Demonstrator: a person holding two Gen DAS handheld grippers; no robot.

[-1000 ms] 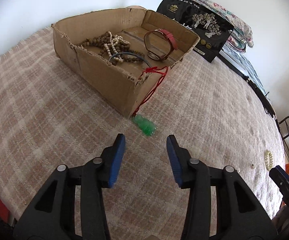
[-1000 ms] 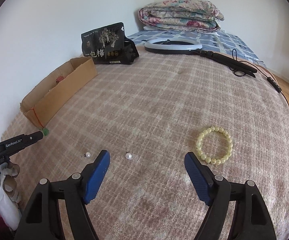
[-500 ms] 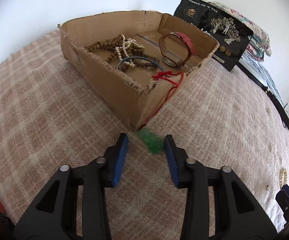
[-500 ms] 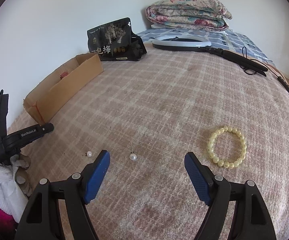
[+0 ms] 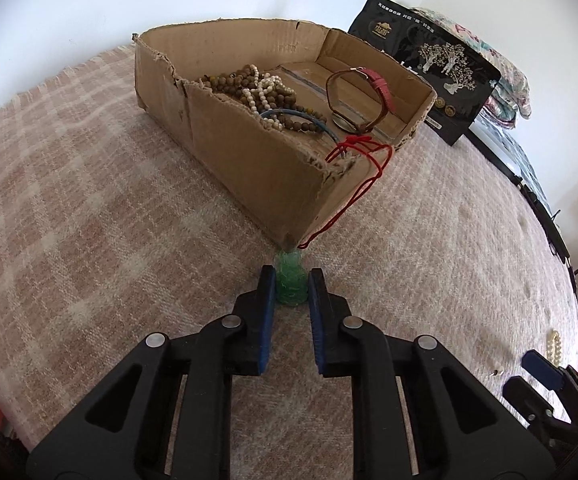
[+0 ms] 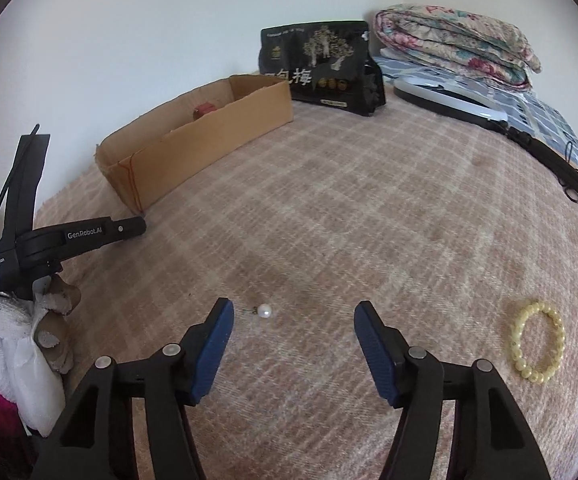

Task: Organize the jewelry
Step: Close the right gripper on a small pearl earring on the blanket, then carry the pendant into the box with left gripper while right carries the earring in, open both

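My left gripper (image 5: 291, 280) is shut on a green pendant (image 5: 289, 283) that lies on the blanket at the near corner of a cardboard box (image 5: 249, 160). The pendant's red cord (image 5: 363, 172) runs up over the box wall. Inside the box are bead strands (image 5: 263, 90), a blue bangle (image 5: 293, 114) and a red-strapped watch (image 5: 363, 96). My right gripper (image 6: 293, 326) is open over the blanket, with a pearl earring (image 6: 265, 311) lying just ahead, nearer its left finger. A yellow bead bracelet (image 6: 537, 340) lies to its right.
A black printed bag (image 6: 321, 66) stands behind the box (image 6: 193, 140). A ring light with black stand (image 6: 469, 104) and folded quilts (image 6: 457, 44) lie at the back right. The bed ends at a white wall on the left.
My left gripper has moved forward to the box corner and closed around the green pendant. My right gripper has shifted left, so the pearl now lies between its fingers' lines.
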